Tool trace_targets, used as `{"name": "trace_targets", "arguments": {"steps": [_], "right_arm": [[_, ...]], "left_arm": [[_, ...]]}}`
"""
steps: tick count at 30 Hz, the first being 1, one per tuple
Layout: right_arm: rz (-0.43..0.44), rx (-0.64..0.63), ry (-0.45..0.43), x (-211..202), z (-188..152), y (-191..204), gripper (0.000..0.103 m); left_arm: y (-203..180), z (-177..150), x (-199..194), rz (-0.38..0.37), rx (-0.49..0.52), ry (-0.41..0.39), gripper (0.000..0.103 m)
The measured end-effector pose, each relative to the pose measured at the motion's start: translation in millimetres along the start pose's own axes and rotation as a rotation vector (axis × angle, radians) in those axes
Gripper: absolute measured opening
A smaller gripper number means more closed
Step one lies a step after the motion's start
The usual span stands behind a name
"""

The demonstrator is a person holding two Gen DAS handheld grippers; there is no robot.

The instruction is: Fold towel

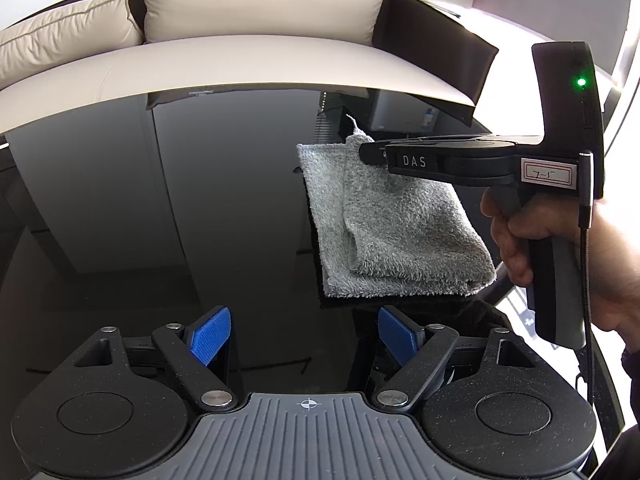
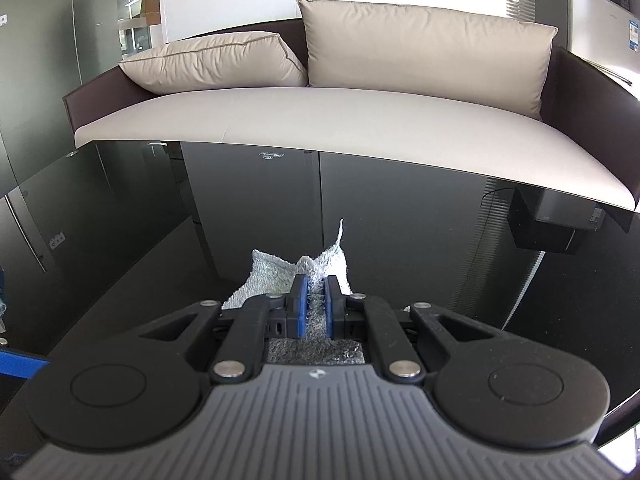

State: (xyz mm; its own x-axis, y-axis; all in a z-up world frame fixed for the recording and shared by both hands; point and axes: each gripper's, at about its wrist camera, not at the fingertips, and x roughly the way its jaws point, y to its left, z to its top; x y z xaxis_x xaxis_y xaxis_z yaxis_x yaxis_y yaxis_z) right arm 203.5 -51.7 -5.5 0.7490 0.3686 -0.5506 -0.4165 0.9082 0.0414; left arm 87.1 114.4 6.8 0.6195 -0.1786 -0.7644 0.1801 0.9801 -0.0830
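- Two grippers over black glass table; grey towel lies folded near its right edge, one corner lifted
- left gripper: jaws spread, empty, bare glass ahead
- right gripper: jaws narrowly parted, towel between, grip unclear
- sofa behind far edge

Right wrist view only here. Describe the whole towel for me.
Observer: The towel lies folded in layers on the black table. Only its far corner is raised, up at the tips of the right gripper.
Operator: Report the left gripper.
Observer: The left gripper is open with nothing between its pads, and it sits short of the towel's near edge.
Operator: Say which side of it the towel is on.
Observer: The towel is ahead and to its right, not centred between the fingers.
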Motion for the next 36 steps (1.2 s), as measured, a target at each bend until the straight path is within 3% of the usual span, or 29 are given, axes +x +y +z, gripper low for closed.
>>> {"name": "trace_targets", "arguments": {"steps": [11,16,19,26,34,36], "right_arm": [[0.031,0.036,0.003,3.0,-0.2,-2.4,0.021],[0.029,0.057,-0.017,0.6,2.1,-6.9,0.017],[0.036,0.056,-0.008,0.9,3.0,-7.7,0.008],[0.039,0.050,0.011,4.5,2.7,-6.0,0.004],[0.055,0.096,-0.062,-8.5,8.0,-13.2,0.002],[0.094,0.123,-0.087,-14.6,11.0,-17.6,0.002]], "left_arm": [[-1.6,2.6,0.4,-0.001,0.001,0.001,0.079],[-1.3,2.4,0.2,0.001,-0.003,0.001,0.079],[-1.9,2.5,0.4,0.000,-0.001,0.001,0.079],[-3.7,2.8,-0.3,-0.002,-0.002,-0.005,0.079],[3.7,6.6,-4.0,0.011,-0.044,-0.063,0.079],[4.8,7.2,-3.9,0.015,-0.056,-0.070,0.079]]}}
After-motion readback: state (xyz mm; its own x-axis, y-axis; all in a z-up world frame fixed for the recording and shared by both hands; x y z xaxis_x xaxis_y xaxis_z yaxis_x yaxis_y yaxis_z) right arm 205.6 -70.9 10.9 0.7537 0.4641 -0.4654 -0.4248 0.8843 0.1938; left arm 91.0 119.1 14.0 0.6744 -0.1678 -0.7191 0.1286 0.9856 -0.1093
